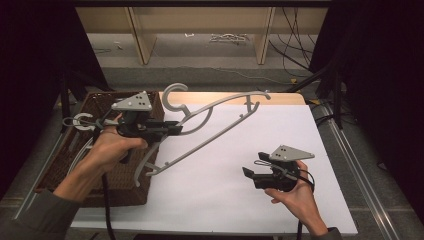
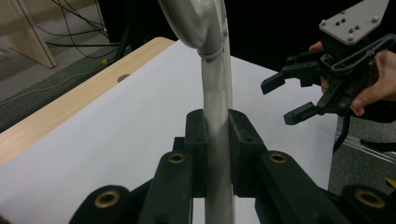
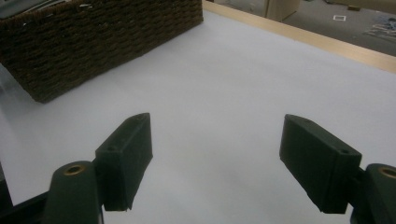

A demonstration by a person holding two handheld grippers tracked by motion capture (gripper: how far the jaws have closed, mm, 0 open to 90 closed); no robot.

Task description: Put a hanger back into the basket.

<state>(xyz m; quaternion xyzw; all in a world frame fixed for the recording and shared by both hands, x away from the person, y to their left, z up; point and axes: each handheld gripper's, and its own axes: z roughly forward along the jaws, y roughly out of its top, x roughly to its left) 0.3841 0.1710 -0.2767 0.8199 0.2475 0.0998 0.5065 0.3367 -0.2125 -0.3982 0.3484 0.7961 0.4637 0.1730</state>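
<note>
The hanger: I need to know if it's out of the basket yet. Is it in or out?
Out. The left gripper holds the grey hanger above the white table, beside the wicker basket.

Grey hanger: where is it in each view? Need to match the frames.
High view: grey hanger spans upper centre, held above the table by the left gripper.
Left gripper view: its bar runs up the middle between the shut jaws.
Right gripper view: not in it.
Shared landmark: white tabletop; the wicker basket links high and right gripper views.
</note>
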